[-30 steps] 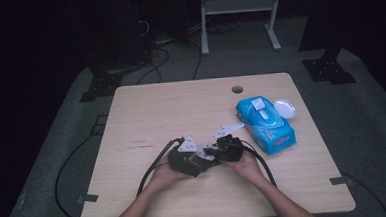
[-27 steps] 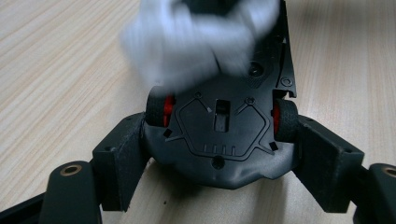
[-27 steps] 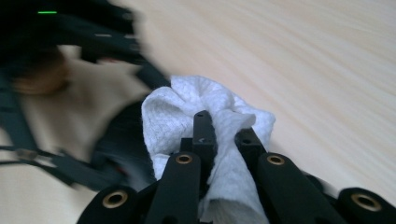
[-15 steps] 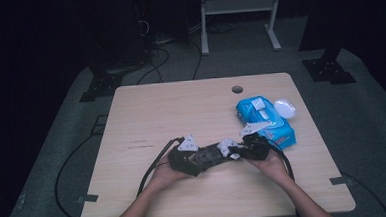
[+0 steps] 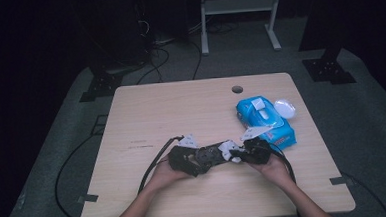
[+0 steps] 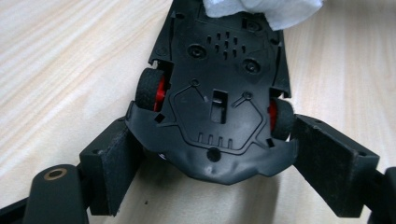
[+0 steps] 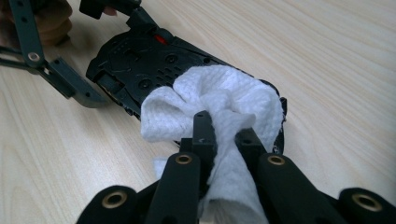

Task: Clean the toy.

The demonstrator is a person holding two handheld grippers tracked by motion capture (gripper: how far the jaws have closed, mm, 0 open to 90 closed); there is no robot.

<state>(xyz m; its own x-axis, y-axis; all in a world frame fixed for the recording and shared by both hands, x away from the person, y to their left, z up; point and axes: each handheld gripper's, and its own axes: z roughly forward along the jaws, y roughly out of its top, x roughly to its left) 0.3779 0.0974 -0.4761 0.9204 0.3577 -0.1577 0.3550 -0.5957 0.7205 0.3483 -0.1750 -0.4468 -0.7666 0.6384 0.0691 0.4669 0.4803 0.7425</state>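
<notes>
— When the table [image 5: 146, 111] is seen from the high view, what is found on it?

— A black toy car [image 5: 209, 156] is seen lying upside down near the front edge, between the two hands. The left gripper [image 5: 186, 159] is held at the car's left end, the right gripper [image 5: 244, 153] at its right end, where a white wipe [image 5: 229, 150] is pressed on the car. A blue pack of wipes [image 5: 265, 119] is seen farther back on the right, with a white lid [image 5: 284, 108] just beside it.

— What is shown in the left gripper view?

— The car's underside [image 6: 219, 88] is seen running away from the camera, with a red-hubbed wheel [image 6: 150, 88] at each side. The car's near end is set between the left gripper's [image 6: 219, 154] pads [image 6: 329, 161]. These jaws have just been opening; the pads are seen close against the car's body, but contact cannot be confirmed on either side, so the car is taken as loosely framed rather than clamped. The wipe [image 6: 266, 9] is seen at the far end of the car.

— And in the right gripper view?

— The wipe [image 7: 219, 105] is seen bunched and pinched firmly between the right gripper's [image 7: 224, 135] jaws, which are clenched on it. The wipe is laid on the car's [image 7: 149, 60] near end. The left gripper [image 7: 60, 70] is seen at the car's far end, with fingers [image 7: 51, 23] of the left hand behind it.
</notes>
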